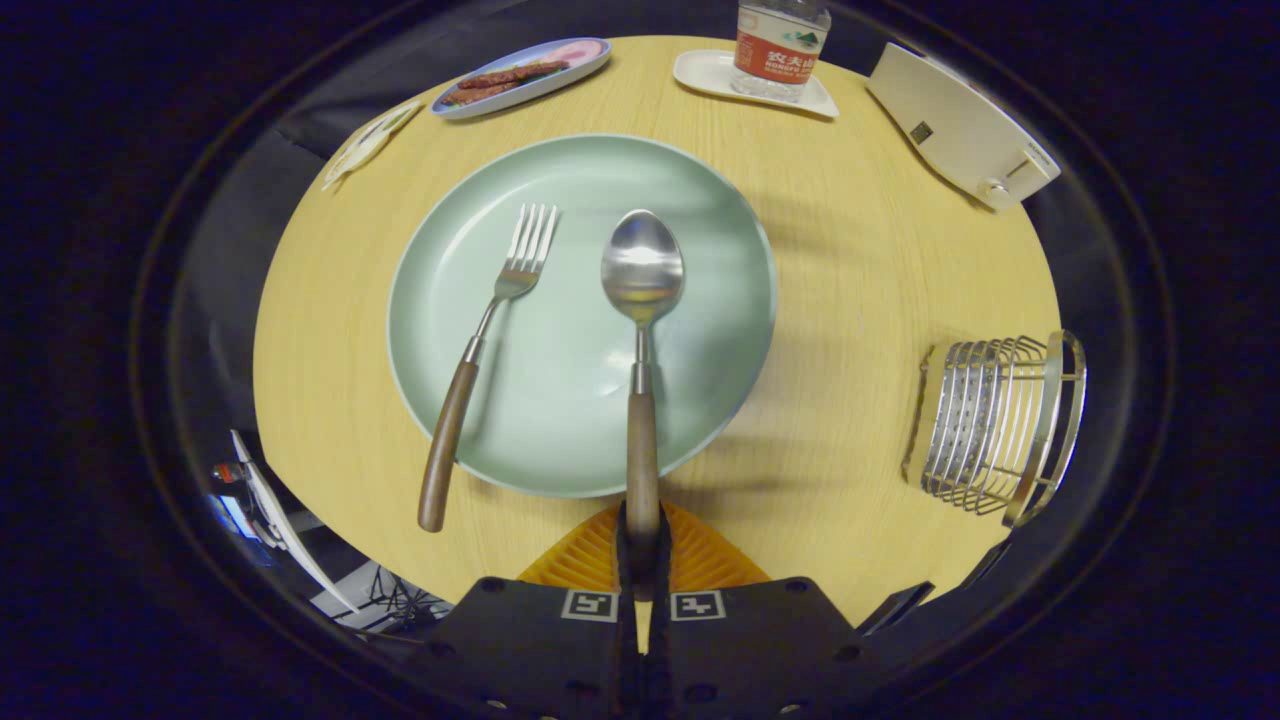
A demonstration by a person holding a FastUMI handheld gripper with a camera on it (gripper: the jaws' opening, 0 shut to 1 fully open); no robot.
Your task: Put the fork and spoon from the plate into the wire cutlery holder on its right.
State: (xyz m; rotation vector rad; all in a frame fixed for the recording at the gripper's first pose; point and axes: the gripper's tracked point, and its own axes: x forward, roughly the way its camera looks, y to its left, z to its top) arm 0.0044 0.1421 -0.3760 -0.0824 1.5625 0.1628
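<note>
A round wooden table carries everything. In its middle sits a wide pale green plate, the largest thing on it. At the table's far right edge stands a white box-like appliance with a small knob at one end. At the near right edge, well apart from the plate, the wire cutlery holder rests, its bars shining. At the far edge a clear water bottle stands on a small white tray, and toward the far left edge lies an oval dish with brown strips of food on it. On the plate lie the spoon and the fork, side by side, both with wooden handles that run out over the plate's near rim; the fork is to the left, its tines pointing away. The gripper is pressed together on the tip of the spoon's handle, both fingers pinching it just past the plate's near rim.
</note>
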